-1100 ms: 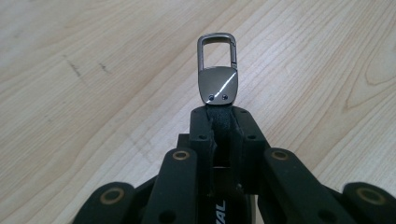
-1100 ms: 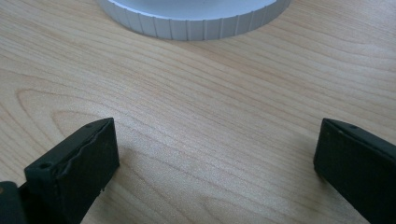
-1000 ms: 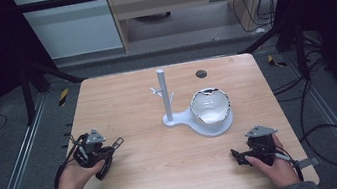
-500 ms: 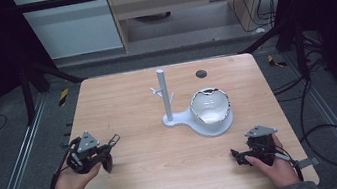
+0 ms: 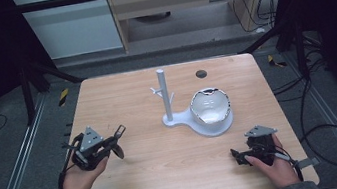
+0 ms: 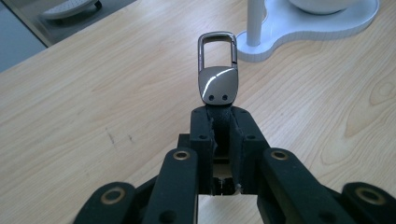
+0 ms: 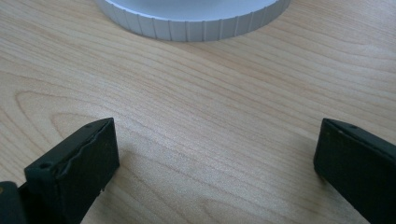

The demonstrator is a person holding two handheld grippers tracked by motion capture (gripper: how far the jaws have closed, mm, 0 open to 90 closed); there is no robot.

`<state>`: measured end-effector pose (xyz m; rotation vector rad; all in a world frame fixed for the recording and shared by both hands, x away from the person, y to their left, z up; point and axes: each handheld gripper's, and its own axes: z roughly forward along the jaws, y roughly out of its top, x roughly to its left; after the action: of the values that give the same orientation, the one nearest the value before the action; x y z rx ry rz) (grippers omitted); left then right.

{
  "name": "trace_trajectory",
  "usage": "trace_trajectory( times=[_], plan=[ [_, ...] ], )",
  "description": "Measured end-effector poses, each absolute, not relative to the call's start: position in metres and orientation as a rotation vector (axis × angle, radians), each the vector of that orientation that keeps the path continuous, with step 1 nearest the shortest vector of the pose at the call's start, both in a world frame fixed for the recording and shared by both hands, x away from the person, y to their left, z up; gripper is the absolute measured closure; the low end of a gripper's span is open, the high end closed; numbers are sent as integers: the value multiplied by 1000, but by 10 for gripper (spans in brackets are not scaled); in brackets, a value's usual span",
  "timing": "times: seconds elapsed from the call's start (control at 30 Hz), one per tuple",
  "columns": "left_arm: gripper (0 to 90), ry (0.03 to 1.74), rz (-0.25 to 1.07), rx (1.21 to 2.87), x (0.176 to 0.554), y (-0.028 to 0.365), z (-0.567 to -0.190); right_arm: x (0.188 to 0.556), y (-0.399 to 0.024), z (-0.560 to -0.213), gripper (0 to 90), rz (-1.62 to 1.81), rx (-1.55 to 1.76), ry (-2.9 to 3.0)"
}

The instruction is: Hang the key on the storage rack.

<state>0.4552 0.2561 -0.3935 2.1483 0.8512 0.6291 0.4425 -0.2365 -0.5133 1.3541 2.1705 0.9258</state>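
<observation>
My left gripper hovers over the table's left side, shut on the black strap of a metal key clip. In the left gripper view the silver clip sticks out past the closed jaws of the left gripper, its loop pointing toward a white stand. That stand's post with small pegs rises mid-table, and a white bowl sits on its base. Near the front right edge rests my right gripper, open with nothing in it. In its own view the right gripper has jaws wide apart over bare wood, below the stand's ribbed base rim.
A dark round hole marks the wooden table behind the bowl. Cables trail from both grippers off the table's sides. Dark frame rails and floor surround the table.
My left gripper dipped back toward the person, then came forward and turned, so the clip now points up toward the stand. The right gripper has not moved.
</observation>
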Motion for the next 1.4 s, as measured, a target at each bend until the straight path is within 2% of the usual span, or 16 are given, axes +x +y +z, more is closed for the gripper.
trace_trajectory(
  times=[0.53,1.4],
  plan=[
    [804,829,626,2016,467,231,-380,443,-236,-513,4,924,1356,2169],
    [803,759,614,2038,482,185,-358,443,-236,-513,4,924,1356,2169]
  ],
)
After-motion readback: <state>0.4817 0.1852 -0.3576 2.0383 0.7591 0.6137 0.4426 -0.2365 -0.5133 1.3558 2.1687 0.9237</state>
